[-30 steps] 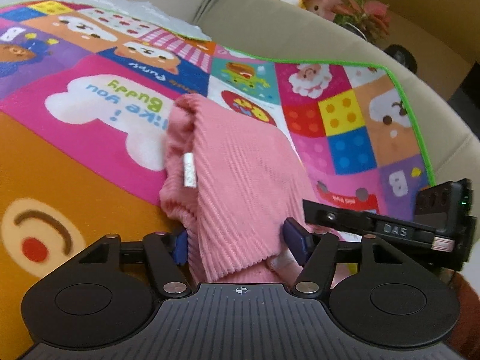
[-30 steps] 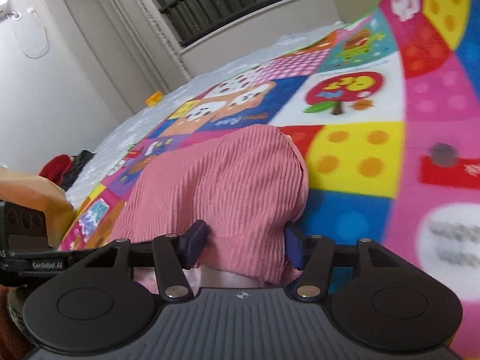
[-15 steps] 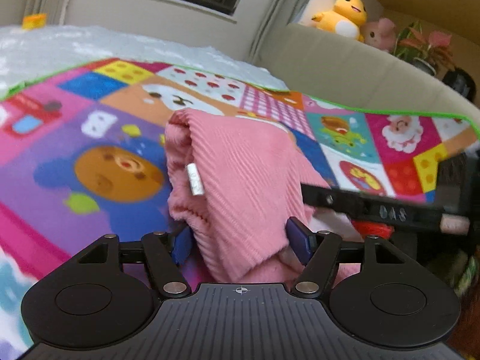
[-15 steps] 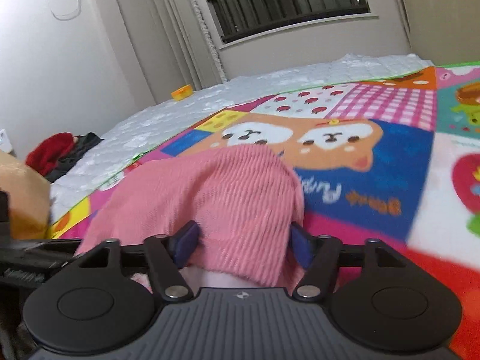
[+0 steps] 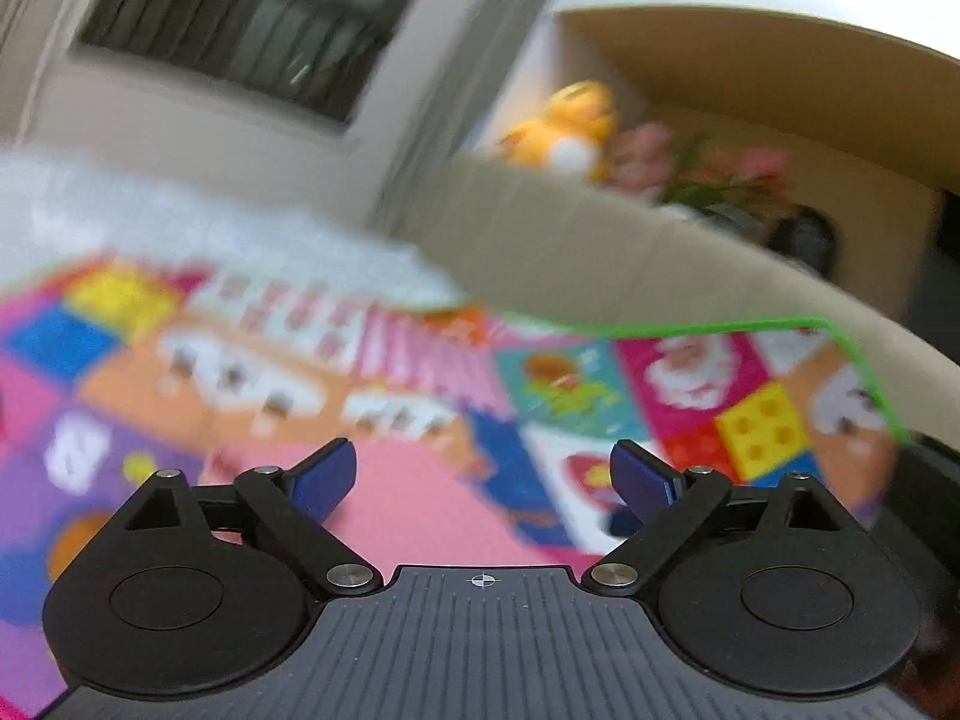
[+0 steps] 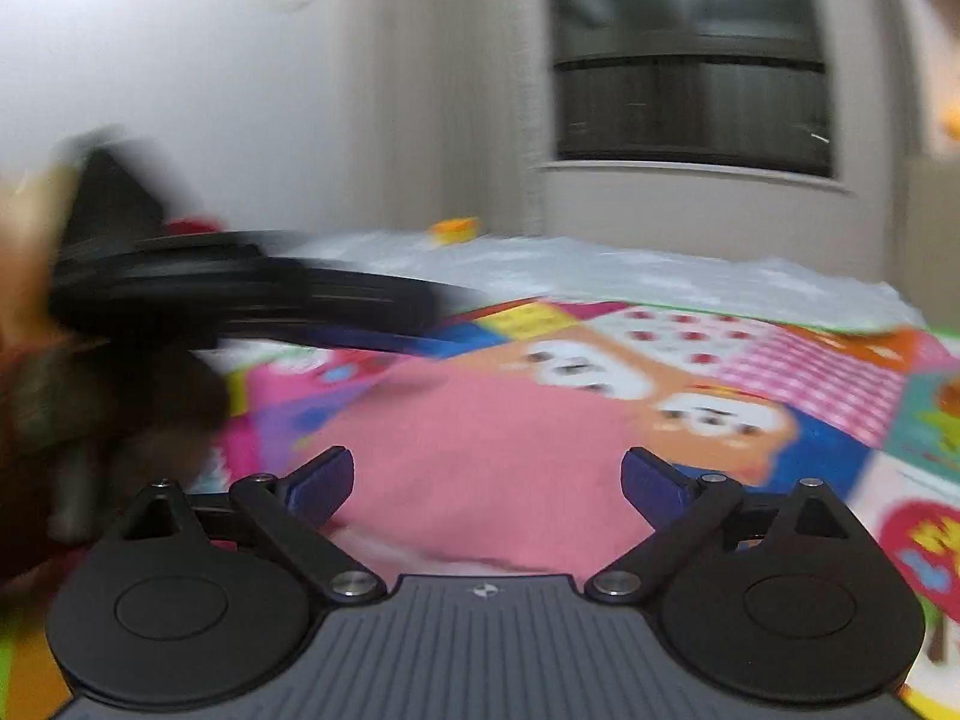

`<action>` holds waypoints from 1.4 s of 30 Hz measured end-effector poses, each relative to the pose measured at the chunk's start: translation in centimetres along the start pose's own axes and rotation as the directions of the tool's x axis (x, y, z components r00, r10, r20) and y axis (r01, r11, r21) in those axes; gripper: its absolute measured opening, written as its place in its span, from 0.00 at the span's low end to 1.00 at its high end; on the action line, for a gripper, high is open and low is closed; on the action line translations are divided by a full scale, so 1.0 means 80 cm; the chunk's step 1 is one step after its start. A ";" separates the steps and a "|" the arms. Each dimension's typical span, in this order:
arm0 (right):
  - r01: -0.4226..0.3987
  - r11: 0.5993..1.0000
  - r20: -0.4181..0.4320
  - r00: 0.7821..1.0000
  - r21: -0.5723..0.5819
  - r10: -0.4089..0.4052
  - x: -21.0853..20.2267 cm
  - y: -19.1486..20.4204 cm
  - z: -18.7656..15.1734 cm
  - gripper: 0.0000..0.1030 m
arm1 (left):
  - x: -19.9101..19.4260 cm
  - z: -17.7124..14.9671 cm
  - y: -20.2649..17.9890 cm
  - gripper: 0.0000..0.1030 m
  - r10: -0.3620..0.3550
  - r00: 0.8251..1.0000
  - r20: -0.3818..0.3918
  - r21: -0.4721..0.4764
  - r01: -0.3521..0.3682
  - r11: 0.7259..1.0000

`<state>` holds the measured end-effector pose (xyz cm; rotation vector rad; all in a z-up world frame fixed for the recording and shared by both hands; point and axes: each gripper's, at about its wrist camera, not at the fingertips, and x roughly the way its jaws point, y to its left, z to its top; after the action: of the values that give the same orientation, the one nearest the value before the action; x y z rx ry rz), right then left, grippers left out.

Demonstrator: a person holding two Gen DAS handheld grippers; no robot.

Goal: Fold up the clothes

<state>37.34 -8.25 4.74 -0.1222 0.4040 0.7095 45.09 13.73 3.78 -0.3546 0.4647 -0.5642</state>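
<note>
Left gripper (image 5: 483,474): the two blue-tipped fingers (image 5: 321,477) are spread wide with nothing between them. Right gripper (image 6: 487,480): its blue-tipped fingers (image 6: 318,483) are likewise spread wide and grip nothing.

The pink ribbed knit garment (image 6: 480,450) lies flat on the multicoloured cartoon-print play mat (image 6: 810,372), directly below and ahead of the right gripper's fingers. In the left wrist view the same garment (image 5: 432,510) shows as a blurred pink area beneath the gap between the fingers. Whether either gripper touches the fabric cannot be determined; both views are motion-blurred.

In the right wrist view, the left gripper (image 6: 240,294) appears as a dark blurred shape at the left, above the mat.

Beyond the mat: a white quilted surface (image 6: 600,267), a beige padded edge (image 5: 600,240) carrying a yellow plush toy (image 5: 564,126), and a dark barred window (image 6: 690,66).
</note>
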 end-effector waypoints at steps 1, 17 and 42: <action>0.009 1.000 -0.028 1.000 -0.026 -0.010 0.011 0.007 -0.008 0.94 | 0.018 -0.004 0.015 0.92 0.021 0.999 -0.028 -0.046 -0.023 0.999; 0.044 0.996 -0.181 0.983 0.082 -0.029 0.049 -0.011 -0.046 1.00 | 0.001 -0.054 0.036 1.00 0.297 0.955 0.014 -0.138 -0.292 0.946; 0.348 0.919 -0.221 0.926 0.185 -0.306 -0.115 -0.002 -0.126 1.00 | -0.146 -0.213 -0.169 1.00 0.679 0.734 0.004 -0.018 -0.679 0.734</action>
<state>27.90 -16.40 -0.81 -0.0439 0.6250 0.3169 21.93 6.57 -0.86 -0.1761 0.5498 0.1666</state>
